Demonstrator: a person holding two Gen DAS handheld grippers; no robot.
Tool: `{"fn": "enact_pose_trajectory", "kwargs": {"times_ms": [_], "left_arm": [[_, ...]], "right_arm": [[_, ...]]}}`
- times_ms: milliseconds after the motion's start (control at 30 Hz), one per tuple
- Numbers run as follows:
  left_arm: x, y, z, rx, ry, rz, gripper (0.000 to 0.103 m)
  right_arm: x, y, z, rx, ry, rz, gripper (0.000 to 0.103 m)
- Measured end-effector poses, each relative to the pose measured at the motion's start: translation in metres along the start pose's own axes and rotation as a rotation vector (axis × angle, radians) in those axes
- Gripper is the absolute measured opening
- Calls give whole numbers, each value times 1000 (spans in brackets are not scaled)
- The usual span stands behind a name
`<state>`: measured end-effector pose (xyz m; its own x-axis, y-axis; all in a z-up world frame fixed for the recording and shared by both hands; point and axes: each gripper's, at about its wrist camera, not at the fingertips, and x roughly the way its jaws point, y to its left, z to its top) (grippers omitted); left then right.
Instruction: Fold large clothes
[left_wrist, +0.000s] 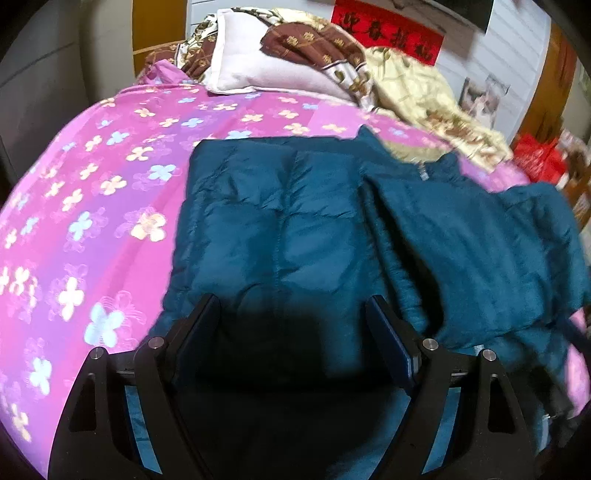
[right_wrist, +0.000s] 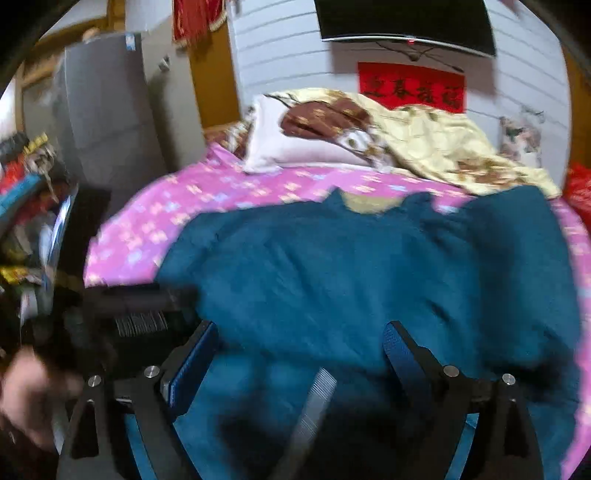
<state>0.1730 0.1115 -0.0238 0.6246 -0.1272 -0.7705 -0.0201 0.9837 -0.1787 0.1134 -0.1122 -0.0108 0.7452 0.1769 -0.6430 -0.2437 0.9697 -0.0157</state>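
Both grippers, left (left_wrist: 291, 332) and right (right_wrist: 299, 354), are held wide apart above the jacket's (left_wrist: 280, 229) near hem, gripping nothing. Spread on the bed (left_wrist: 92, 206) below the pillow (left_wrist: 251, 74), the jacket is judged soft, puffy, slippery; its hem corners are best pinched.

Below me a teal quilted puffer jacket (left_wrist: 280, 221) lies spread flat on the pink flowered bedsheet (left_wrist: 92, 192), collar toward the pillow end, hem at the near edge, one side panel folded over the body, surface puffy and creased.
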Motion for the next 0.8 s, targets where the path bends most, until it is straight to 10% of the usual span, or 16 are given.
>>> {"fn": "enact_pose_trajectory", "kwargs": {"times_ms": [167, 533, 800], "left_arm": [[-21, -5, 1, -44, -93, -166, 82], [-20, -39, 4, -21, -160, -245, 82], [11, -48, -3, 11, -13, -264, 82]], "right_arm": [[-9, -40, -53, 20, 56, -220, 92], [6, -63, -71, 146, 150, -183, 94], [10, -59, -65, 136, 159, -194, 95]]}}
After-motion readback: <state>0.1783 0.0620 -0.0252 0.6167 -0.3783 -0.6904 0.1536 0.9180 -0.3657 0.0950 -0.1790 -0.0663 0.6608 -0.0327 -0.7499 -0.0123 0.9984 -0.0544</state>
